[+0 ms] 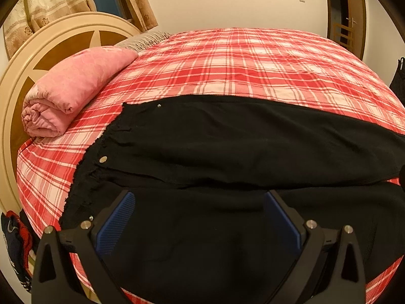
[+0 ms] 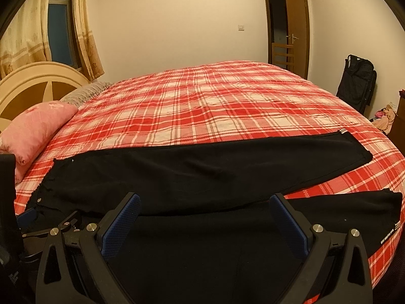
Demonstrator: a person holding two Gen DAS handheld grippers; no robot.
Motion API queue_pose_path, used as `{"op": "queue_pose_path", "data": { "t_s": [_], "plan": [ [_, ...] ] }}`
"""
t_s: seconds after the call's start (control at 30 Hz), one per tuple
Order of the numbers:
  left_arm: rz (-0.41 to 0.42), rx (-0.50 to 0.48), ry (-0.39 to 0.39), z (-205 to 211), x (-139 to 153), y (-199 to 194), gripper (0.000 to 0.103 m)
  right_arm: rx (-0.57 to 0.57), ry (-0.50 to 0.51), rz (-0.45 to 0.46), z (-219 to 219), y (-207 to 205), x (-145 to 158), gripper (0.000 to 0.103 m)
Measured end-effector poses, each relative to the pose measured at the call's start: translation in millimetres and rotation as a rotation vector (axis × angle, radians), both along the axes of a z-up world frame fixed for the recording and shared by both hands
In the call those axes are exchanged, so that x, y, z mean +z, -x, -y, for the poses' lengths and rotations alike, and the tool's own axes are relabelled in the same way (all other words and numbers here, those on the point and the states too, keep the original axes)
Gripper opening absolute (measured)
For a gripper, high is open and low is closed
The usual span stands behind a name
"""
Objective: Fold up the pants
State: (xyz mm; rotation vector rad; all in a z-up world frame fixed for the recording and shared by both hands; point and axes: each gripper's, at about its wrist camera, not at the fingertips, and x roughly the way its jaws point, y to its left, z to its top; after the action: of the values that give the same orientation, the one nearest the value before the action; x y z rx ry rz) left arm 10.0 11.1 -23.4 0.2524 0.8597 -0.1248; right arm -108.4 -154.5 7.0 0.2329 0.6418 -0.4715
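Black pants [image 1: 227,141] lie spread flat across the near part of the bed, waistband with a metal button to the left, both legs running right. In the right wrist view the pants [image 2: 202,172] show two leg ends at the right, the far one with small white stripes. My left gripper [image 1: 198,197] is open, hovering over the near leg by the waist, blue pads wide apart with only flat cloth below. My right gripper [image 2: 205,202] is open too, above the near leg further along. The left gripper [image 2: 30,215] shows at the lower left of the right wrist view.
The bed wears a red and white plaid sheet [image 1: 240,60]. A rolled pink quilt [image 1: 73,88] lies by the cream headboard [image 1: 22,76]. A dark bag [image 2: 357,83] stands against the wall near an open door [image 2: 296,22]. Clothes hang off the bed's left side [image 1: 15,240].
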Motion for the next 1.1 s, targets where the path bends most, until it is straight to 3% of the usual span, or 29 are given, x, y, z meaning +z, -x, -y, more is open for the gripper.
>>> {"op": "queue_pose_path", "data": {
  "t_s": [0.23,0.4,0.47,0.57,0.83,0.93,1.0,1.1],
  "plan": [
    [-0.035,-0.042,-0.001,-11,-6,-23,0.103,0.184,-0.013,-0.065,18,-53,-3,0.102],
    [-0.024,-0.007,0.016,-34,4,-66,0.103,0.390,0.040,-0.138,30,-138,-9,0.100],
    [-0.033,0.032,0.024,-44,3,-90,0.103,0.459,0.045,-0.177,31,-167,-18,0.085],
    [-0.051,0.090,0.048,-59,-4,-118,0.103,0.495,0.050,-0.245,29,-208,-38,0.075],
    [-0.144,0.173,0.051,-77,-46,-164,0.103,0.583,-0.046,-0.343,32,-264,-89,0.075],
    [-0.141,0.184,0.035,-73,-55,-169,0.103,0.622,-0.005,-0.329,26,-268,-93,0.075],
    [-0.131,0.192,0.050,-74,-55,-170,0.103,0.636,0.004,-0.327,23,-268,-95,0.067],
    [-0.127,0.219,0.089,-79,-57,-174,0.103,0.677,0.007,-0.332,18,-264,-92,0.042]
  ]
}}
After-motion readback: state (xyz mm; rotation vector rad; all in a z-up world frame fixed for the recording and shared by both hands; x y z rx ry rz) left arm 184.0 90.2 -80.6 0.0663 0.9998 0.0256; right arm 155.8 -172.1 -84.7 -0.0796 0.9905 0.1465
